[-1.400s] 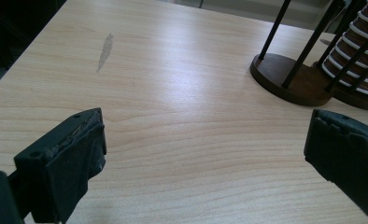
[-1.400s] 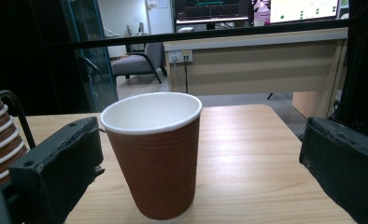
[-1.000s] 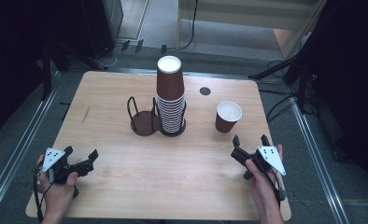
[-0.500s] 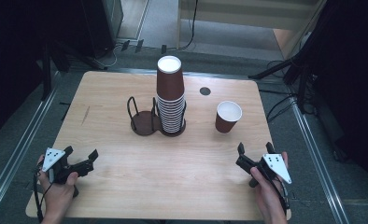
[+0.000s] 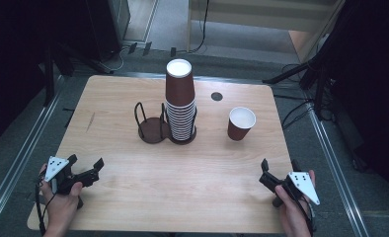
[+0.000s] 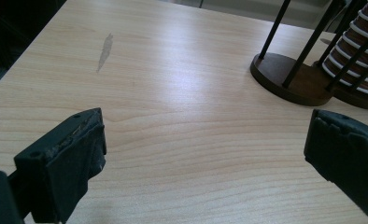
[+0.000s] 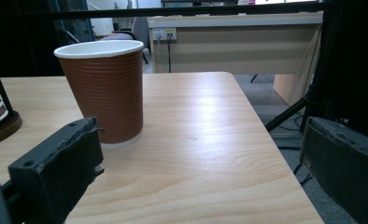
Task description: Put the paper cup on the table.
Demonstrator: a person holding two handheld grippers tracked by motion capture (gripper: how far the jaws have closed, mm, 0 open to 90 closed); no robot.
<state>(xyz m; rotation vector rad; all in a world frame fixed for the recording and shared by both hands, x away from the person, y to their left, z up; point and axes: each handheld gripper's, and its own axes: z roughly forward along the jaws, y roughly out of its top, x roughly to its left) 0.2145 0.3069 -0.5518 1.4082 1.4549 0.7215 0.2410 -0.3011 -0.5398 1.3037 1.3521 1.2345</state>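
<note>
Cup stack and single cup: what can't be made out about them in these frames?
- Cup stack: the exact count is too small to read in the high view; in the left gripper view the frame edge cuts it off and the holder's rods cross it.
- Single cup: its inside is out of sight in the right gripper view, seen from the side; part of its base sits behind the right gripper's jaw.
- Dark spot on the table: too small to identify.

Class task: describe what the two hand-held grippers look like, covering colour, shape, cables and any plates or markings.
Both the left gripper and the right gripper are black, with two blocky jaws whose inner pads look worn and rough-edged. Each carries a grey three-cornered plate with small dark dots on top. A thin black cable trails from each. No sleeves show at the wrists.
</note>
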